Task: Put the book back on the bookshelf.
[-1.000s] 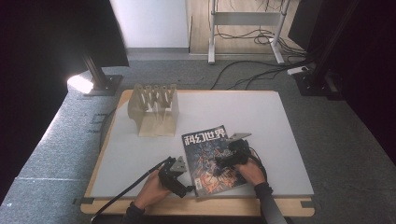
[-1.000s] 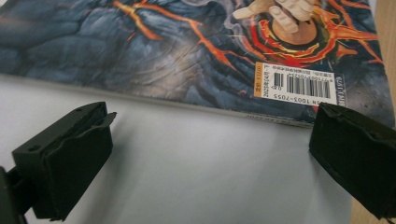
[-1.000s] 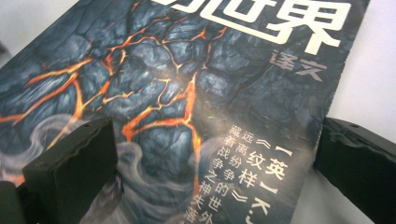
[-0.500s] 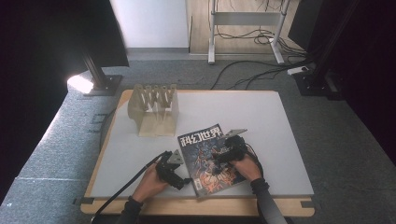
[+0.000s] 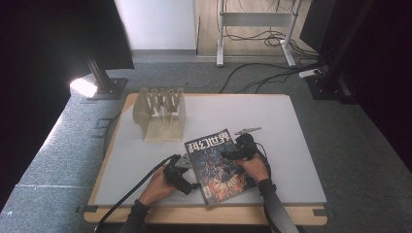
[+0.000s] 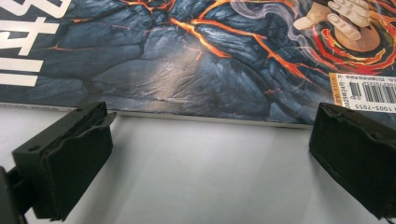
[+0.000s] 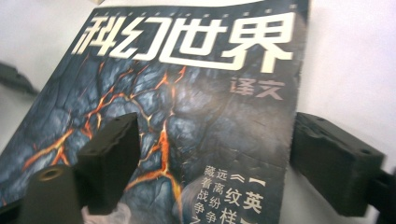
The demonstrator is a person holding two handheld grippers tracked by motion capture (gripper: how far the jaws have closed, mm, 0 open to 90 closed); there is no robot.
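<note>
Narrowing the open right claw (image 5: 232, 154) astride the magazine (image 5: 218, 165) edge, seemingly unpinched, left claw (image 5: 193, 183) gaping alongside.

Magazine (image 7: 187, 121) cover: big white title 科幻世界 across top, smaller 译文 under its right end. Lower on cover, white column text 藏远 / 着离 / 战纷 / 争争, beside it 纹英 and 桂, cut off at frame edge. Barcode label (image 6: 369, 91) at cover corner, digits partly legible: "1003-7055".
</note>
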